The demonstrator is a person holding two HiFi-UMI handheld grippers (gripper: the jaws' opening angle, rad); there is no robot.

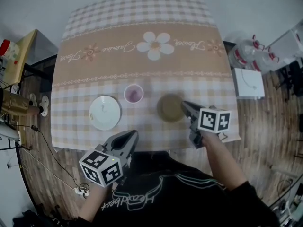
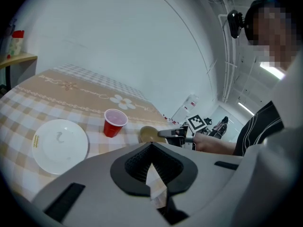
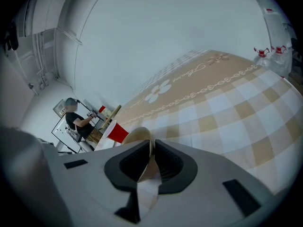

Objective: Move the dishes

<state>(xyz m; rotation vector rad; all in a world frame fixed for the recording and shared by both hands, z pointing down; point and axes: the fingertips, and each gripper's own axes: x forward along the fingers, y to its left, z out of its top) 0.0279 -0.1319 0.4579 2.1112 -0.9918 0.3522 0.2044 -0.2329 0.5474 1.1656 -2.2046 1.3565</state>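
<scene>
Right tongs (image 1: 184,105): clamped on the rim of the round tan bowl (image 1: 169,108).
Left tongs (image 1: 132,135): jaws pressed together with nothing gripped, held at the near edge of the checked-cloth tabletop (image 1: 142,65).
Tan bowl: placed near and right on the tabletop.
Red plastic cup (image 1: 133,93): placed just left of the bowl, slightly farther.
Round white plate (image 1: 105,112): laid left of the cup, untouched.
</scene>
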